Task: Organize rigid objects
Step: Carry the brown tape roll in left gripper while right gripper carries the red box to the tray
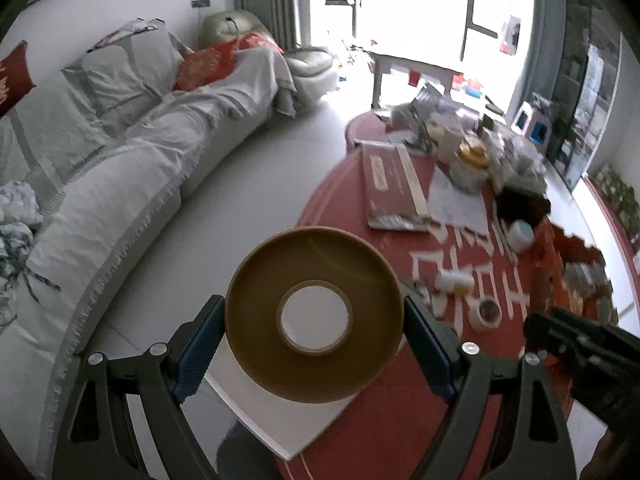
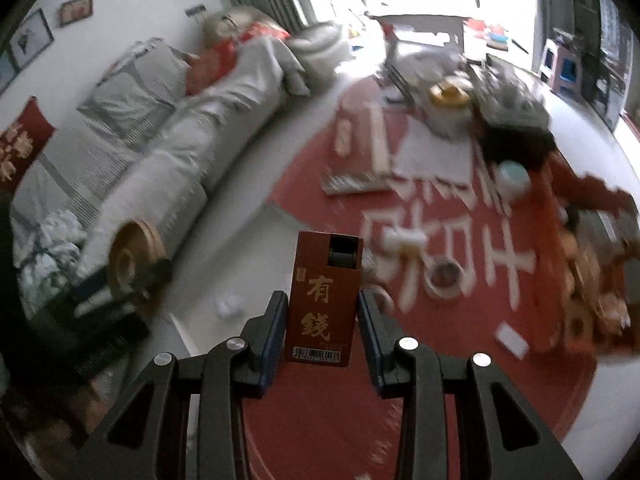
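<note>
Above the near edge of the red desk [image 1: 360, 432], the left gripper [image 1: 314, 332] carries a brown tape roll [image 1: 314, 312], its jaws clamped on the roll's outer rim from both sides, the hole facing the camera. The roll hangs clear of the surface, over a white sheet [image 1: 280, 412] that juts off the near edge. The right gripper [image 2: 323, 320] holds a dark red box [image 2: 322, 300] with gold characters upright, jaws pressed to its two long sides; the box is also in the air, above the near part of the desk.

Farther in lie a small tape ring [image 1: 486, 314], a white bottle [image 1: 452, 280] on its side, a flat carton [image 1: 390, 184] toward the far left edge, and a gold-lidded jar [image 1: 470, 164] amid dense clutter at the far edge. A grey sofa [image 1: 120, 184] runs along the left, well apart from the desk.

Both loads look ready for placing, so the work now is probably choosing bare spots. The right-wrist view is blurred, which suggests fast motion; slowing before lowering would help. The tape roll would sit best flat, since on its rim it could roll off. The box is tall and narrow, so it should touch down squarely before the jaws part, away from the small tape ring.
</note>
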A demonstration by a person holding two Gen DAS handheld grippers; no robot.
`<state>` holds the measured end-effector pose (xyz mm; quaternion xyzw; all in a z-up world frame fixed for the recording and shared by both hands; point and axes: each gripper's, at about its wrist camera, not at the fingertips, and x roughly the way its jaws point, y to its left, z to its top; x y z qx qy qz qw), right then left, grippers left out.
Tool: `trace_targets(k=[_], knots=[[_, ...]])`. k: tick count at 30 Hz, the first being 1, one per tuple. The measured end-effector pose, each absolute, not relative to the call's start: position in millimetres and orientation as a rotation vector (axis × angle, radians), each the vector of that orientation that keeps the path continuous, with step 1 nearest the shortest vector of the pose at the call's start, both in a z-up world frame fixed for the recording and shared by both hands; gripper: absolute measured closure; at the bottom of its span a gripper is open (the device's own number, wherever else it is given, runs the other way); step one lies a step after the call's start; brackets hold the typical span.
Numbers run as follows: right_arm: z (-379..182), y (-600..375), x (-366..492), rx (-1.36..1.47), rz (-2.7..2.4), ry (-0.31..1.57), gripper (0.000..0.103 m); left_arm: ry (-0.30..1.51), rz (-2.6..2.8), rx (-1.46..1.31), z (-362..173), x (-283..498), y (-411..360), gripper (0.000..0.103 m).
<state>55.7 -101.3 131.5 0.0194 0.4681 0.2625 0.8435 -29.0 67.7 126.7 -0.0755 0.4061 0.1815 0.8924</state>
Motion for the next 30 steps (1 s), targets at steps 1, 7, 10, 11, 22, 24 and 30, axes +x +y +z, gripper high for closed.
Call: trace_targets(k=[1,7,10,11,22,24,30], knots=[[137.8,-94.9,59.3,0.049,0.565,0.977,0.066,0.837,0.387,-0.156,128.6,-26.6,72.2,0.015],[141.3,-47.3,85.4,0.033,0.617,0.989,0.066,0.855,0.446,-0.175,115.7,-11.0,105.0,0.015],[123.8,-27.0,95.8,0.015,0.623,1.029,0.066,0.901,0.468,-0.198,92.1,-5.9,120.8,0.015],[115.6,-19.9,99.2,0.009,0.623,1.049,0.066,0.927,0.476,-0.207,80.8,-3.6,126.3,0.015],[29.8,8.3,121.4,-0.055,0.588,1.223,0.066,1.082,0.513,-0.253,3.5,16.5,147.6,0.015],[25.1,11.1,125.4,-0.066,0.582,1.228,0.066,1.085,0.515,-0.245,-0.5,19.7,146.4,0.015],[21.0,20.7,135.7,-0.117,0.573,1.203,0.066,1.093,0.509,-0.232,-8.9,33.4,150.3,0.015]])
